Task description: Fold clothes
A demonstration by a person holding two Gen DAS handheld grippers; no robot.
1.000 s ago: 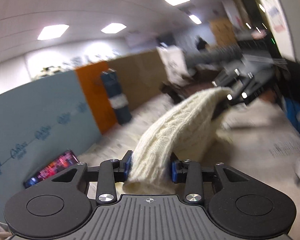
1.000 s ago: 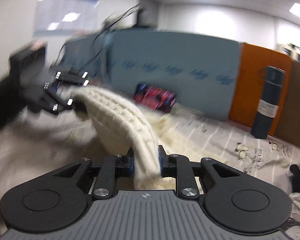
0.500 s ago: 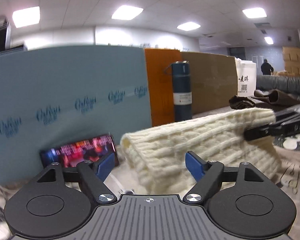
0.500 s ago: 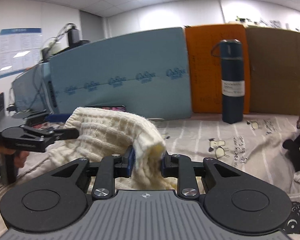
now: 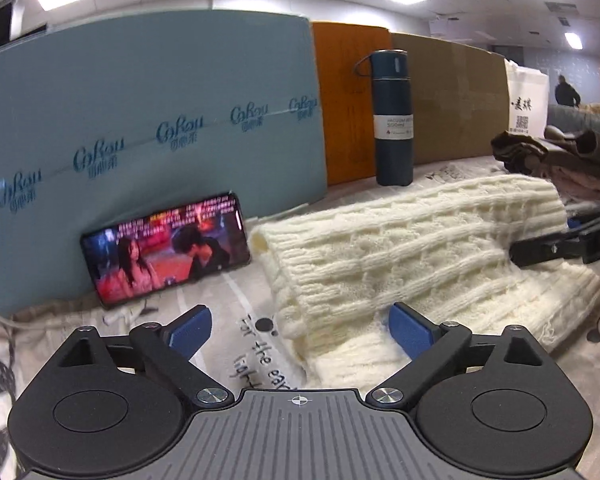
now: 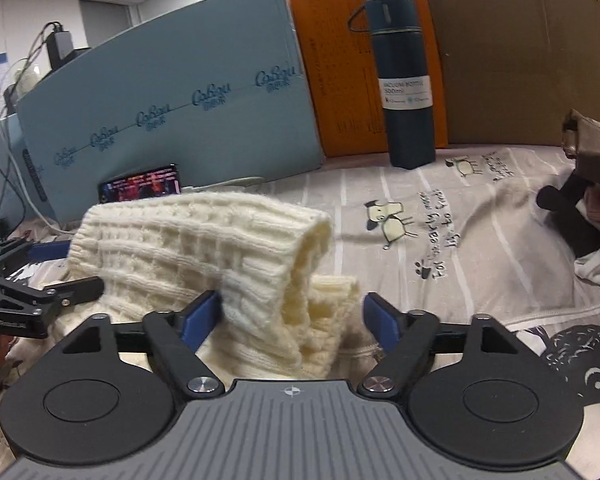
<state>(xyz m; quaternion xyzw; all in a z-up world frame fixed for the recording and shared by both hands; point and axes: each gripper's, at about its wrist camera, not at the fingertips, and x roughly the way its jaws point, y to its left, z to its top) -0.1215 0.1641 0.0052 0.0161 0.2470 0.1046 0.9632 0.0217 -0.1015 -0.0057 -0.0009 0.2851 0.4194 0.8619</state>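
The cream knitted sweater (image 5: 412, 248) lay folded on the printed bedsheet (image 6: 440, 208), long axis spanning between both tools. Left tool (image 5: 300, 330) and right tool (image 6: 292, 316) stood spread, gripping nothing, each at one end.

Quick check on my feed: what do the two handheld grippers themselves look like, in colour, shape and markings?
They look alike: the left gripper and right gripper each have a grey ribbed body with a small crosshair mark, two round black discs, black linkage arms with silver screws, and blue-padded fingers. No cables or sleeves show.
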